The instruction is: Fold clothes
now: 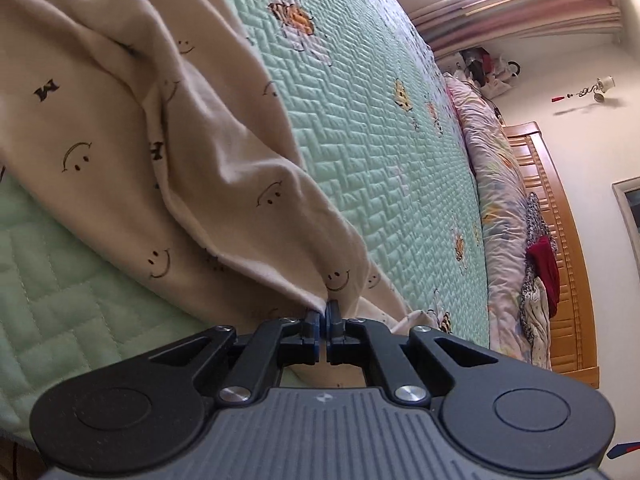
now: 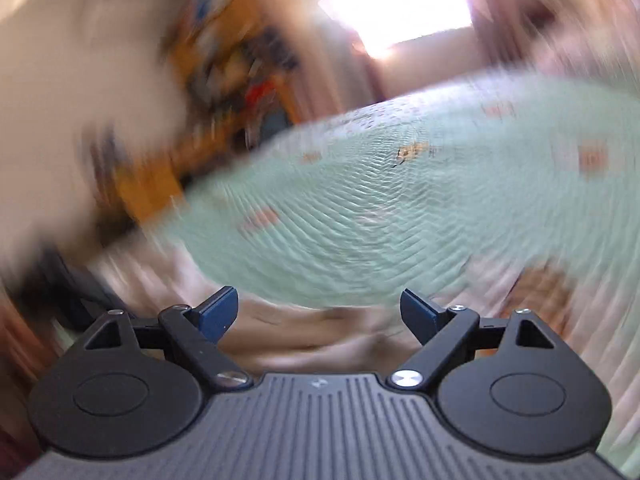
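Note:
A cream garment point(image 1: 132, 128) printed with small smiley faces lies rumpled on a mint-green quilted bedspread point(image 1: 360, 128) in the left wrist view. My left gripper point(image 1: 323, 312) is shut on an edge of that garment, the cloth pinched between its blue pads and pulled into a taut fold. The right wrist view is heavily blurred. My right gripper point(image 2: 320, 312) stands open there, with nothing between its fingers. Beige cloth point(image 2: 320, 340) shows just below and beyond its fingers, and the green bedspread point(image 2: 380, 208) spreads out past it.
A crumpled floral duvet point(image 1: 496, 184) and a pile of clothes with a red piece point(image 1: 544, 272) lie along the bed's far side by a wooden slatted headboard point(image 1: 560, 240). A bright window point(image 2: 400, 4) with curtains is beyond the bed.

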Motion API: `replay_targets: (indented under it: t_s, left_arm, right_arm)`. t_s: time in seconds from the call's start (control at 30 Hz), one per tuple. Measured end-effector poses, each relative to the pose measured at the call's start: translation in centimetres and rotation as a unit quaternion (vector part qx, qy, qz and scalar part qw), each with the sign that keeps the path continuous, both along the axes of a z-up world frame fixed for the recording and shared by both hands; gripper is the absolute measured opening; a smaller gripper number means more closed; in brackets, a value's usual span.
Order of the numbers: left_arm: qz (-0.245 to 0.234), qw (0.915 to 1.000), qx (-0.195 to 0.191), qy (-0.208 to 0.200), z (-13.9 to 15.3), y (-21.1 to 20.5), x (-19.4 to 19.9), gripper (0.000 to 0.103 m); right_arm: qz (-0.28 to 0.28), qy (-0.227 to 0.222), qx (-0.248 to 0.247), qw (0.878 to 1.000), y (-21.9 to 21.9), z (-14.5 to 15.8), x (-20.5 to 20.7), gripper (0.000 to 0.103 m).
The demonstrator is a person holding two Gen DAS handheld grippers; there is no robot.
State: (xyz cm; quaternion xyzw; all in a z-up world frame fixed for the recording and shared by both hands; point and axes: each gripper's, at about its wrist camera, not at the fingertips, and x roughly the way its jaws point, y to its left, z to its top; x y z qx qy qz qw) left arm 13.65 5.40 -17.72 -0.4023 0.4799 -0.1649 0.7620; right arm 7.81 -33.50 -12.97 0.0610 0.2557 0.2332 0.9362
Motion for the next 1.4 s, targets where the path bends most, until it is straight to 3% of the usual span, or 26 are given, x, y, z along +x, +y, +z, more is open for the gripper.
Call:
replay_targets:
  t_s: [0.13,0.4,0.5,0.6,0.67,0.83,1.0,1.13,1.2,1.23,1.3,1.4]
  left_arm:
    - [-0.001,1.0,-0.001,0.006,-0.5,0.2,0.1,0.002]
    - [-0.004,0.9999,0.001,0.012,-0.9,0.8,0.3,0.004]
    - [-0.003,0.9999,0.003,0.016,-1.0,0.8,0.5,0.004]
    - [-0.002,0.9998,0.006,0.02,-1.1,0.7,0.6,0.007]
    - [-0.001,0.9997,0.007,0.023,-1.1,0.8,0.6,0.007]
    - [0.006,0.9996,0.007,0.025,-0.7,0.8,0.6,0.007]
    - [0.035,0.9993,-0.012,0.008,0.9,0.9,1.8,0.007]
    - [0.035,0.9973,-0.036,-0.054,4.5,0.1,2.3,0.007]
    - [0.013,0.9976,-0.025,-0.064,5.2,-0.7,1.7,0.007]
    - [0.001,0.9982,-0.015,-0.059,4.9,-1.2,1.4,0.007]
    - [-0.021,0.9996,-0.002,-0.016,2.6,-2.0,0.6,0.007]
    - [-0.04,0.9979,-0.001,0.051,-1.4,-2.6,-1.0,0.007]
  right_arm:
    - [0.044,0.031,-0.003,0.999,-0.8,-1.0,3.2,0.066]
    - [0.103,0.092,0.052,0.989,-2.1,-2.5,5.8,0.065]
    - [0.131,0.106,0.051,0.984,-2.1,-2.8,5.8,0.06]
    - [0.147,0.112,0.052,0.981,-1.9,-2.8,5.9,0.044]
    - [0.155,0.113,0.049,0.98,-1.9,-2.6,5.9,0.013]
    - [0.163,0.073,0.026,0.984,-1.4,-0.7,4.4,0.009]
    - [0.167,-0.028,-0.06,0.984,-0.1,3.9,3.5,0.009]
    - [0.174,-0.127,-0.146,0.965,0.8,8.2,3.6,0.009]
    - [0.177,-0.184,-0.202,0.945,0.7,8.2,2.3,0.009]
    - [0.178,-0.212,-0.23,0.933,0.6,8.1,1.6,0.009]
    - [0.192,-0.212,-0.243,0.927,-0.2,6.4,0.1,0.01]
    - [0.2,-0.157,-0.224,0.941,-2.1,2.9,-3.3,0.01]
